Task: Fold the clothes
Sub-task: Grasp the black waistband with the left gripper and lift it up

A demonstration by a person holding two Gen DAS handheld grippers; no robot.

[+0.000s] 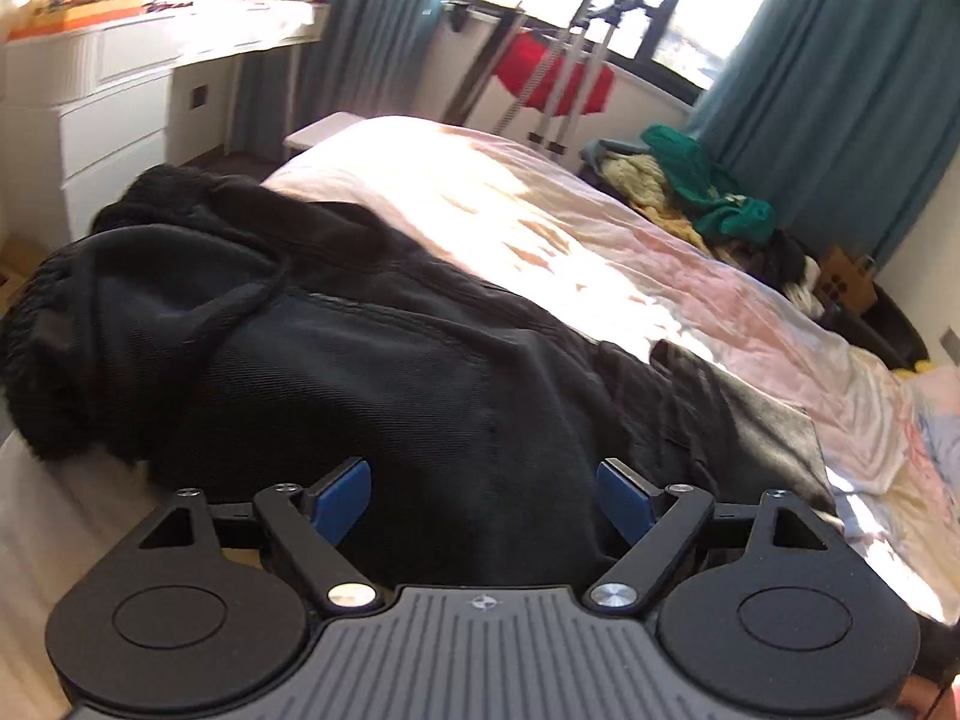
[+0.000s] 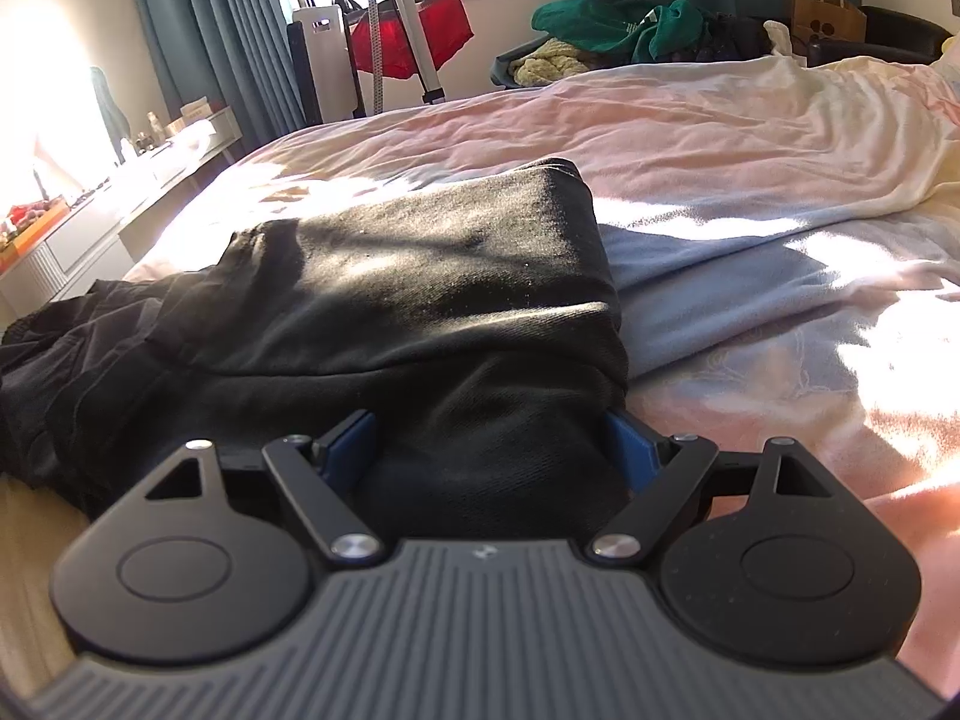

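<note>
A black garment (image 1: pixel 360 360) lies across the near side of a bed with a pale pink cover (image 1: pixel 540 210); its bunched fleecy end is at the left. My left gripper (image 1: pixel 483 498) hangs just above its dark cloth, open wide, with nothing pinched between the blue pads (image 1: pixel 342 504). In the right wrist view the same black garment (image 2: pixel 420 276) shows a folded-over end lit by the sun. My right gripper (image 2: pixel 492 450) stands open wide at that end, with cloth lying in the gap and covering the tip of the right pad (image 2: pixel 630 450).
White drawers (image 1: pixel 108 120) and a cluttered desk stand left of the bed. A drying rack with red cloth (image 1: pixel 552 78) is by the window. A heap of green and yellow clothes (image 2: pixel 618 24) and a paper bag (image 2: pixel 828 15) sit beyond the bed cover (image 2: pixel 750 150).
</note>
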